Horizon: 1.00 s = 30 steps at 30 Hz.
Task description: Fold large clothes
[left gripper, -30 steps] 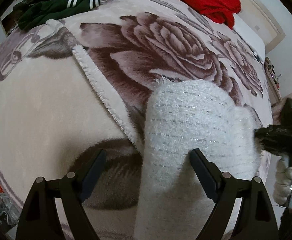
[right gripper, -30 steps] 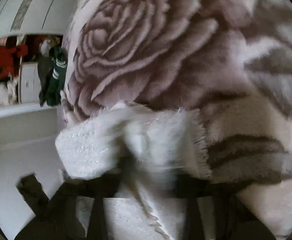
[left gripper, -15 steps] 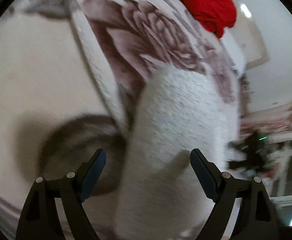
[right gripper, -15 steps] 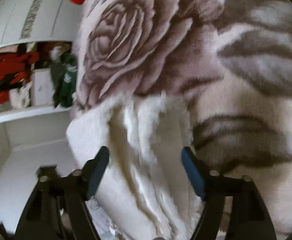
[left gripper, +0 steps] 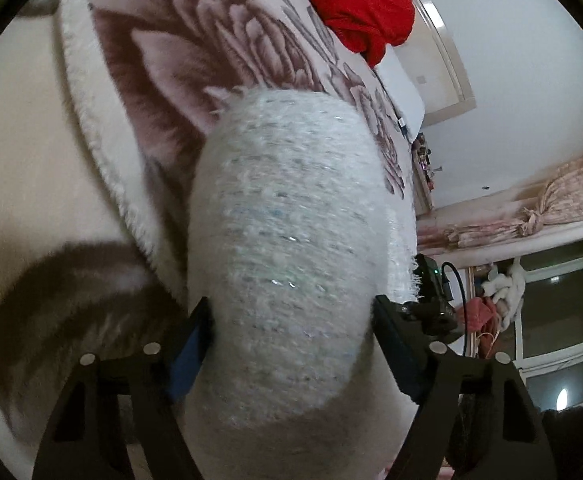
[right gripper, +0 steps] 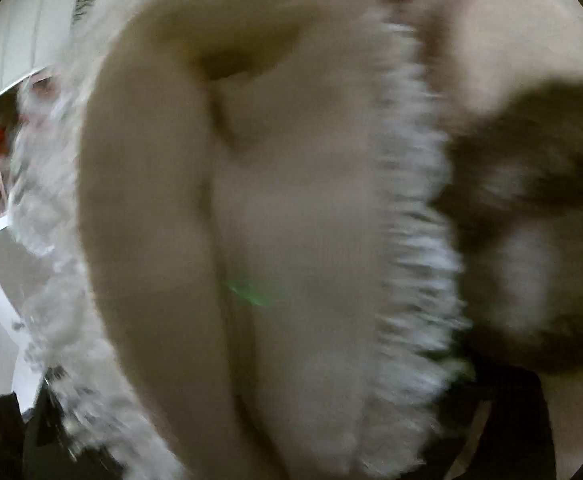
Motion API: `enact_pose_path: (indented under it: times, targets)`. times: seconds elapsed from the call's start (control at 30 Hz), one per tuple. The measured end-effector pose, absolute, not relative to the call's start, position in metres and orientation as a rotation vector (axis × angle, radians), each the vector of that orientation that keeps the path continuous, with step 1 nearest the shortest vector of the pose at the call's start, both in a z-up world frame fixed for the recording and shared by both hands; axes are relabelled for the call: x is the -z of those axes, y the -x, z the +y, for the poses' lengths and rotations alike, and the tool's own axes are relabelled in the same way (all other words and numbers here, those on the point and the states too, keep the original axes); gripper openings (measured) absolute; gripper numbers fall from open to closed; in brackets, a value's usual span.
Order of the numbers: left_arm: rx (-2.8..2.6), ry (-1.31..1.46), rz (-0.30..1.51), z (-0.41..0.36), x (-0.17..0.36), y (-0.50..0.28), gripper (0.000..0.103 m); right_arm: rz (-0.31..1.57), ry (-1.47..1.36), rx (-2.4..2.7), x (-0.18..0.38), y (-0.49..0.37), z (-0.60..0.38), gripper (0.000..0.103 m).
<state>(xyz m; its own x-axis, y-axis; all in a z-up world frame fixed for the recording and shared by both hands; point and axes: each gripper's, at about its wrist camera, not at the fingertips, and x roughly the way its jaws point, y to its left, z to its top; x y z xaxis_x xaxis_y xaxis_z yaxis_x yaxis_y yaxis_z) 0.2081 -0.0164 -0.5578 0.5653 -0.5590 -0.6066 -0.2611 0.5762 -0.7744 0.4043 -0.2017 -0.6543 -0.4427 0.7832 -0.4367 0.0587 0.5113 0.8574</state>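
Observation:
A fluffy white sparkly garment lies folded on the rose-print blanket of a bed. My left gripper has its jaws wide apart around the garment's near end, blue pads touching its sides. In the right wrist view the garment's cream lining and white fuzzy edge fill the blurred frame very close up. The right gripper's fingers are hidden under the cloth, so I cannot tell their state. The right gripper's body shows beside the garment in the left wrist view.
A red garment lies at the far end of the bed. Pink curtains and a window are at the right. White wardrobe panels show at the left of the right wrist view.
Both grippers have moved in close on the white garment. The left jaws now touch its sides. The right view has gone from open jaws over the cloth to cloth covering the whole frame.

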Motion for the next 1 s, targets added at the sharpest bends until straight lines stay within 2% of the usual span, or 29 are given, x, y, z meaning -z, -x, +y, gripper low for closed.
enact_pose_path:
  times: [0.03, 0.1, 0.2, 0.43, 0.7, 0.83, 1.0]
  targets:
    - [0.219, 0.986, 0.987, -0.014, 0.556, -0.209, 0.075, 1.833, -0.718, -0.991, 0.651, -0.403, -0.2, 0.072]
    - [0.236, 1.001, 0.977, -0.008, 0.549, -0.216, 0.074, 1.8, -0.759, -0.98, 0.64, -0.4, -0.199, 0.064]
    - [0.262, 0.982, 0.977, -0.003, 0.535, -0.233, 0.074, 1.739, -0.813, -0.958, 0.617, -0.399, -0.201, 0.059]
    - [0.35, 0.902, 0.976, 0.003, 0.501, -0.312, 0.073, 1.599, -0.871, -0.937, 0.563, -0.428, -0.196, 0.057]
    - [0.48, 0.789, 0.949, -0.007, 0.481, -0.488, 0.073, 1.422, -0.927, -0.859, 0.528, -0.547, -0.207, 0.057]
    - [0.528, 0.747, 0.976, -0.026, 0.503, -0.572, 0.073, 1.346, -0.956, -0.804, 0.533, -0.622, -0.215, 0.057]
    - [0.552, 0.721, 1.094, -0.053, 0.568, -0.646, 0.073, 1.328, -0.988, -0.704, 0.57, -0.697, -0.237, 0.057]
